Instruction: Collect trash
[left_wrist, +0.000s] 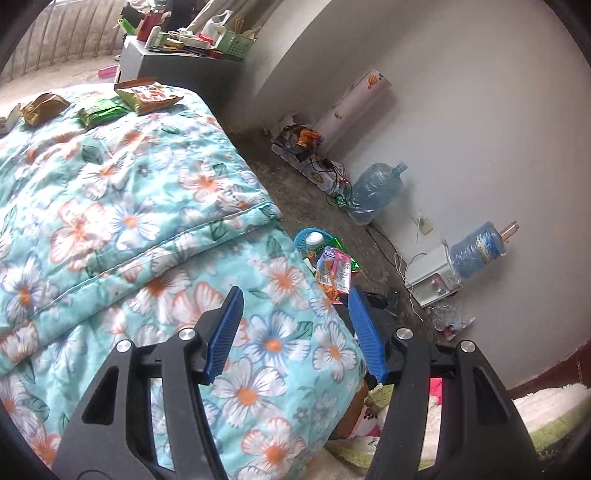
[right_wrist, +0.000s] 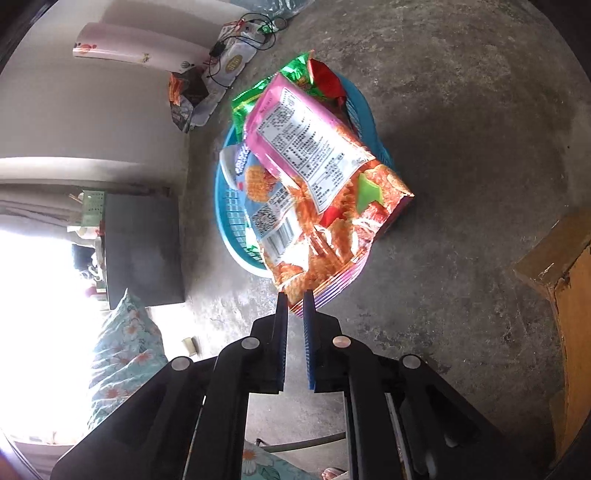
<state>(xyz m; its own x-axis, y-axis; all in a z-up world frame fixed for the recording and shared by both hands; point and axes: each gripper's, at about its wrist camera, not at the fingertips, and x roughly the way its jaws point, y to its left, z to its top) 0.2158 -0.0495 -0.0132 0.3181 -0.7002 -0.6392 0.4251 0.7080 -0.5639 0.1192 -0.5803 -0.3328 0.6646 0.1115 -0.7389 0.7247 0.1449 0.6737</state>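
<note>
My right gripper (right_wrist: 295, 297) is shut on the edge of a pink and orange snack bag (right_wrist: 317, 184) and holds it over a blue plastic basket (right_wrist: 231, 221) on the concrete floor. The basket holds a green wrapper (right_wrist: 295, 75) and other wrappers. My left gripper (left_wrist: 293, 299) is open and empty above the floral quilt (left_wrist: 129, 229). Three snack packets lie at the quilt's far end: a brown one (left_wrist: 42, 107), a green one (left_wrist: 101, 112) and an olive and orange one (left_wrist: 147, 94). The basket (left_wrist: 304, 236) and held bag (left_wrist: 334, 273) also show past the bed's edge.
Two blue water jugs (left_wrist: 376, 192) and a white dispenser (left_wrist: 432, 277) stand along the wall. A cluttered grey cabinet (left_wrist: 177, 59) stands behind the bed. A wooden piece of furniture (right_wrist: 565, 295) is at the right. Cables and wrappers (left_wrist: 299, 138) lie on the floor by the wall.
</note>
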